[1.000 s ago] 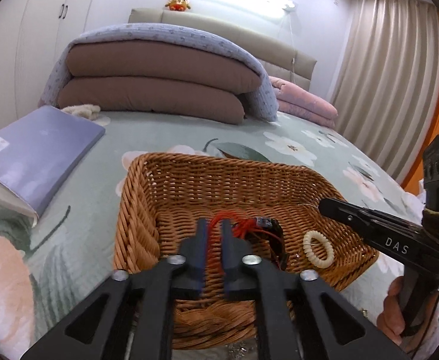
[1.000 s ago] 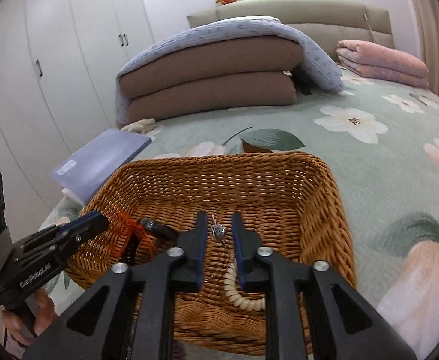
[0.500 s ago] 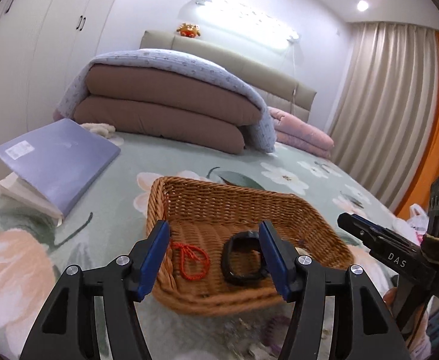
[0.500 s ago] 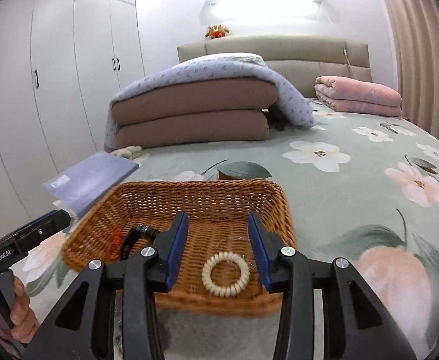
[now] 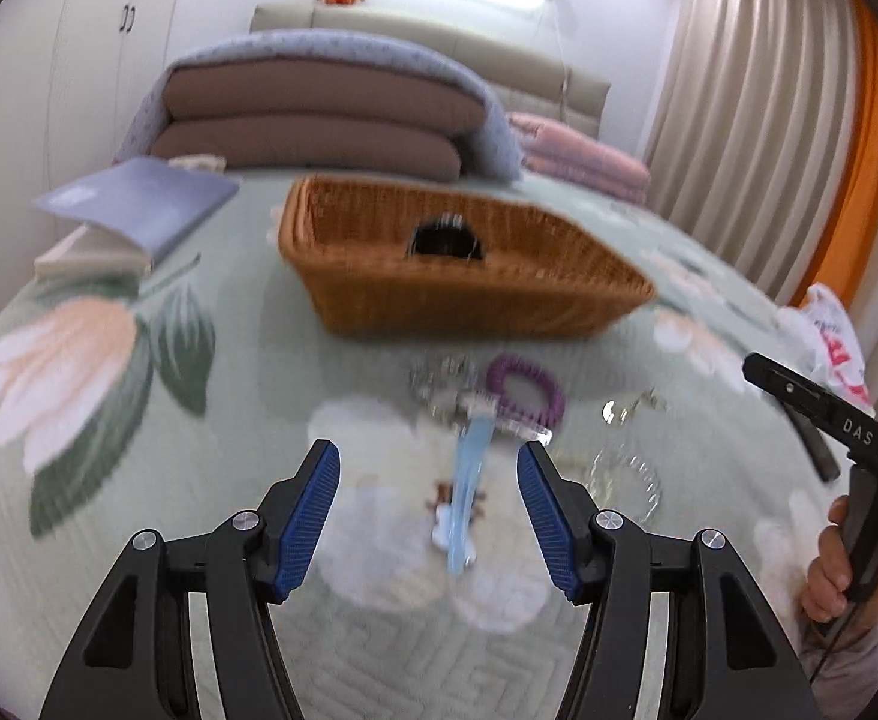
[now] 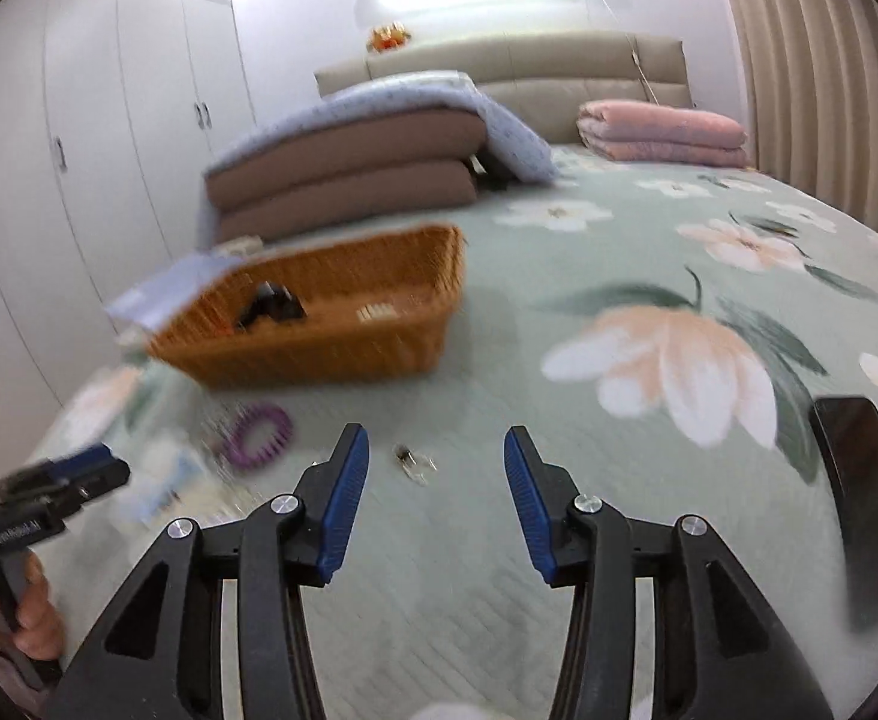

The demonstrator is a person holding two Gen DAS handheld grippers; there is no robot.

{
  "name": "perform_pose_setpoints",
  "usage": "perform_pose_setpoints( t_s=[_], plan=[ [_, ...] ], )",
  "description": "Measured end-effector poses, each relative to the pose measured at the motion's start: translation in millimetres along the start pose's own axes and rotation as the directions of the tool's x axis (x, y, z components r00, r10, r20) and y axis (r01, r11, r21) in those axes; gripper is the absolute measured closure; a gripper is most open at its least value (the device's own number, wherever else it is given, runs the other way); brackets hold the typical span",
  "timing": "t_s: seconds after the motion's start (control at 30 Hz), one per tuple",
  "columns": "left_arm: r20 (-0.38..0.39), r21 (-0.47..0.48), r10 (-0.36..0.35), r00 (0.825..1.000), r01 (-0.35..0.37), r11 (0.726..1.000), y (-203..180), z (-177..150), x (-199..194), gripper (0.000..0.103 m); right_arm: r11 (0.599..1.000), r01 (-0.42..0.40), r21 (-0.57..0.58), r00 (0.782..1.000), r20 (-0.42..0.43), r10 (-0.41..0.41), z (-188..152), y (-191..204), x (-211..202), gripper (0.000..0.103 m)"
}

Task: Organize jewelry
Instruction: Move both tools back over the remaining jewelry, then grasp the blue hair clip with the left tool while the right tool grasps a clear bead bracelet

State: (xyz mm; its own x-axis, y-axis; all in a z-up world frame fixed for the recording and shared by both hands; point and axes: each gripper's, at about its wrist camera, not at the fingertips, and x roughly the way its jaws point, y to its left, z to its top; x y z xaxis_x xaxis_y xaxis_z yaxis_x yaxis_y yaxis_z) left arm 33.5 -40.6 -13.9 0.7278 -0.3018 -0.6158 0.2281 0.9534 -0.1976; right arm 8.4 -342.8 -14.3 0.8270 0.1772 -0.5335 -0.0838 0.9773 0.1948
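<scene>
Both views motion-blurred. Left gripper (image 5: 429, 513) at the bottom centre of its view, jaws spread wide, holding nothing, above the floral green bedspread (image 5: 139, 480). Between its blue pads (image 5: 310, 519), a pale blue strap-like piece (image 5: 469, 480) lies on the bedspread; what it is exactly can't be told from the blur. Just beyond it: a purple ring-shaped bracelet (image 5: 526, 387) and beside it a silvery tangle (image 5: 442, 378), both mid-frame, outside the basket. A clear beaded bracelet (image 5: 625, 483) sits lower right of centre. Wicker basket (image 5: 457, 294) upper centre on the bedspread, with a black band (image 5: 445, 237) inside it showing over the rim. Blue book (image 5: 139, 207) upper left, folded quilts (image 5: 319, 126) behind. Right gripper (image 6: 436, 495) bottom centre of its own view, jaws also wide apart and empty; a small metal trinket (image 6: 412, 459) lies on the bedspread just ahead between the fingertips, too small to identify. In the right wrist view the basket sits left of centre and the purple bracelet lower left. Dark phone (image 6: 865, 480) at the right edge.
</scene>
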Motion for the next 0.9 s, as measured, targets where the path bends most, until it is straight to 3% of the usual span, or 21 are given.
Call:
perform_pose_setpoints(
  t_s=[0.2, 0.33, 0.4, 0.47, 0.53, 0.73, 0.87, 0.9],
  plan=[
    [-0.046, 0.016, -0.011, 0.999, 0.012, 1.0, 1, -8, 12, 0.04, 0.996, 0.006, -0.09, 0.997, -0.072, -0.012, -9, 17, 20, 0.053],
    [-0.079, 0.039, 0.0, 0.997, 0.003, 0.999, -5, -13, 20, 0.044, 0.982, -0.09, -0.167, 0.994, -0.076, 0.078, -17, 40, 9, 0.053],
    [-0.093, 0.047, 0.009, 0.996, -0.005, 0.999, -7, -13, 24, 0.045, 0.976, -0.075, -0.203, 0.994, -0.09, 0.057, -21, 53, 12, 0.053],
    [-0.093, 0.055, 0.012, 0.996, -0.007, 0.998, -9, -13, 25, 0.046, 0.965, -0.018, -0.262, 0.993, -0.114, -0.012, -24, 68, 24, 0.058],
    [-0.093, 0.056, 0.011, 0.996, -0.006, 0.998, -9, -13, 25, 0.046, 0.966, -0.03, -0.258, 0.989, -0.146, -0.008, -24, 71, 32, 0.063],
    [-0.099, 0.085, 0.013, 0.995, -0.005, 0.996, -14, -14, 27, 0.046, 0.97, -0.088, -0.226, 0.975, -0.219, 0.038, -20, 73, 50, 0.063],
    [-0.101, 0.107, 0.031, 0.994, -0.02, 0.994, -19, -14, 29, 0.064, 0.947, -0.036, -0.32, 0.974, -0.224, -0.039, -29, 91, 57, 0.063],
    [-0.102, 0.109, 0.033, 0.994, -0.022, 0.994, -20, -14, 29, 0.068, 0.941, -0.035, -0.337, 0.974, -0.223, -0.044, -31, 94, 57, 0.069]
  ],
)
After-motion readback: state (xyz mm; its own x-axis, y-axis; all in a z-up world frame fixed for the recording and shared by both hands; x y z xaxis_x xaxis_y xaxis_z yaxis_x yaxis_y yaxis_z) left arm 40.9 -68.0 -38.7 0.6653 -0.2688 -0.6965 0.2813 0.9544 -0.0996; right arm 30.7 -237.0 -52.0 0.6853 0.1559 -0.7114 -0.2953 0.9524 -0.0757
